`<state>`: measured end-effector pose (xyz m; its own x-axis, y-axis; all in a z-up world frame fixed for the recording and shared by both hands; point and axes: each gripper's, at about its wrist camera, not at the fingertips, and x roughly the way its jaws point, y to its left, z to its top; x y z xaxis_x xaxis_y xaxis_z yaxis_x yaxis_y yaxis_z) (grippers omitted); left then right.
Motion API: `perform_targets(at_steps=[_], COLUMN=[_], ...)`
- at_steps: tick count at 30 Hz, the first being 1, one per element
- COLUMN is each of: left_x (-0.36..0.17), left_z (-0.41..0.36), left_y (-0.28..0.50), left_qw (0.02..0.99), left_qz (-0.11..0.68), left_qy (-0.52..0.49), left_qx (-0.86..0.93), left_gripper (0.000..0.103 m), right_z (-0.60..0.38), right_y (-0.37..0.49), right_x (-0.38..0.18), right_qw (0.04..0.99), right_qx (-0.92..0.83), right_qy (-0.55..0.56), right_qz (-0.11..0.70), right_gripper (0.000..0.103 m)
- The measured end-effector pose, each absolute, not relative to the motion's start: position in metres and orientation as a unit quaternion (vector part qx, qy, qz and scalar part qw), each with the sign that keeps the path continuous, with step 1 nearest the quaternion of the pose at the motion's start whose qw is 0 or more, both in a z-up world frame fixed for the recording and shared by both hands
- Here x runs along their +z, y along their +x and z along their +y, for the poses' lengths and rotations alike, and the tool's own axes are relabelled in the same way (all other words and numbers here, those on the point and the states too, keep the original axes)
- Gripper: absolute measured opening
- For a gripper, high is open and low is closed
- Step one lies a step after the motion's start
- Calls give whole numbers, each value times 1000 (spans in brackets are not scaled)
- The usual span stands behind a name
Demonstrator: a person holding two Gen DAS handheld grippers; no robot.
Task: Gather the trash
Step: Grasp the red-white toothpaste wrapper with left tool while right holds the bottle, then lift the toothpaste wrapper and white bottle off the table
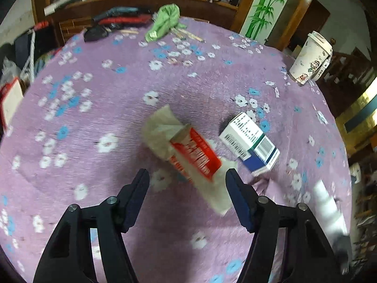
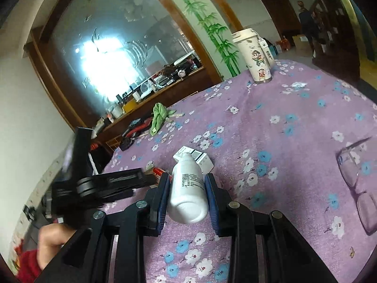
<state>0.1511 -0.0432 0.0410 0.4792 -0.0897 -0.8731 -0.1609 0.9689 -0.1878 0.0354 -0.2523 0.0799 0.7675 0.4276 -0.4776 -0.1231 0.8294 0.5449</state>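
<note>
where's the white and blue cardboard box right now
In the left wrist view the white and blue cardboard box lies on the purple flowered tablecloth, just right of the red and white carton.

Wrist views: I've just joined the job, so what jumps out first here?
The white bottle clamped in the right gripper, above the purple flowered tablecloth. In the left view, the left gripper stands open over a red-and-white carton lying on crumpled paper, with a white-and-blue box beside it. A tall paper cup stands near the table's far edge.
</note>
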Motion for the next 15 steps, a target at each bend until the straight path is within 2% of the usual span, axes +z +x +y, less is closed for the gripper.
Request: perform_targets(at_steps=[4,8,11,15], left_x=[32,19,18,20], left_z=[-54,-59,-56,-49], left_y=[167,180,179,172], left_qw=[855,855,862,868], left_qz=[507,510,499,488], left_qy=[-102,-96,-94,-91], left_qx=[33,23,13,-16], left_gripper=[66,48,47,29], right_z=[-256,-255,-252,-250], right_y=[35,34,35,37], right_x=[81,82,82,81], right_qw=[903,903,903,904], right_qx=[157,163,165,167], right_qy=[261,259,255,248], right_qz=[302,301,303,307], right_gripper=[32,32,32,32])
